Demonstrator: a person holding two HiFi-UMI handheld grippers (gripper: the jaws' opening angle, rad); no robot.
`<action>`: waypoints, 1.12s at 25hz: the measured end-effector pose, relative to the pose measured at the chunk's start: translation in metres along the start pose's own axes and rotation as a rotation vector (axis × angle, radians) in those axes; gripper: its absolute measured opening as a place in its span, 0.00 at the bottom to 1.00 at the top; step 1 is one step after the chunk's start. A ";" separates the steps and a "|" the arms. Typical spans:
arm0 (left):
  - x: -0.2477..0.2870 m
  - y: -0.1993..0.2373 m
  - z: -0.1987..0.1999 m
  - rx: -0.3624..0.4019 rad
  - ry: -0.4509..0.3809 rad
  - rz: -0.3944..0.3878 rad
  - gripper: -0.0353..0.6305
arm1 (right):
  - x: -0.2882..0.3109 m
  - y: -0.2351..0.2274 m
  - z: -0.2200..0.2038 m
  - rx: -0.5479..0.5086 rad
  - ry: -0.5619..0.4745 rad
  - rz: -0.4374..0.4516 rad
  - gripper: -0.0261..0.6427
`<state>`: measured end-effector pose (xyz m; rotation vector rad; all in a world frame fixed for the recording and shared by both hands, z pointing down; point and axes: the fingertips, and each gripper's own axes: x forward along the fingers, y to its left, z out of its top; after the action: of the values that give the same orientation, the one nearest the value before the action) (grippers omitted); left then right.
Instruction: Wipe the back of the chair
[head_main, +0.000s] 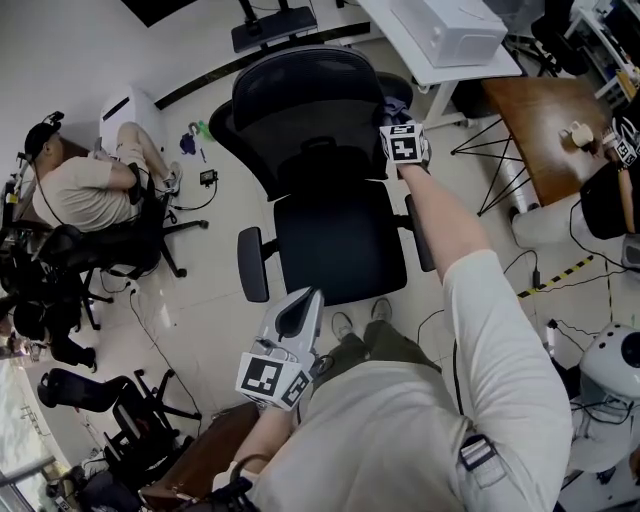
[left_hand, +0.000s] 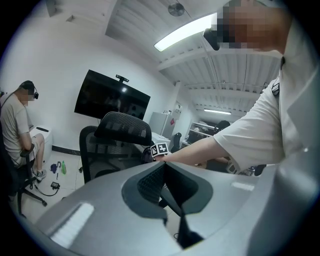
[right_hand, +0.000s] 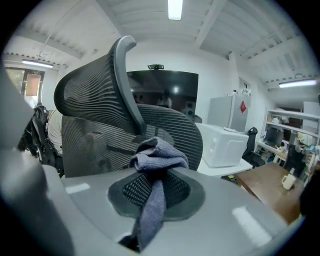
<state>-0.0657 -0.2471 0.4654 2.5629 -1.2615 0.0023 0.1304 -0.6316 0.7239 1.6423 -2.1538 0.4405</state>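
Closest in, the left hand-held gripper (head_main: 300, 305) hung low by the wearer's waist, above the pale floor (head_main: 215, 245), its jaws pressed together with nothing between them; just beyond it stood the black chair (head_main: 335, 240), its seat turned toward the wearer and both armrests sticking out at the sides; over that seat the right arm (head_main: 440, 220) reached out straight, and at its end the right hand-held gripper (right_hand: 158, 186) was clamped on a grey-blue cloth (right_hand: 159, 152), which bunched up above the jaws and trailed one strip down between them; the bunched cloth sat right at the mesh back (right_hand: 100, 132) of the chair, near its right edge, though whether it pressed on the mesh I could not tell; above the back curved the mesh headrest (right_hand: 90, 85); off to the left, well apart from the chair, a seated person (head_main: 85, 190) faced away on another chair; further on stood a white table (head_main: 455, 72) carrying a white box (head_main: 445, 25), and to the right a wooden table (head_main: 545, 140) with a mug (head_main: 578, 132) on it; on the far wall hung a dark screen (right_hand: 162, 87).
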 end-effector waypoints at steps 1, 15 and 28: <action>-0.002 0.001 -0.001 -0.001 -0.009 0.003 0.11 | 0.000 0.005 -0.002 -0.005 -0.003 0.011 0.10; -0.078 0.058 -0.026 -0.043 -0.080 0.206 0.11 | 0.057 0.311 -0.040 -0.207 0.018 0.413 0.10; -0.121 0.113 -0.102 0.060 -0.010 0.408 0.11 | 0.132 0.398 -0.078 -0.164 0.049 0.457 0.10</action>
<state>-0.2157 -0.1924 0.5766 2.3071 -1.7880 0.1119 -0.2756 -0.6015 0.8520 1.0366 -2.4513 0.4121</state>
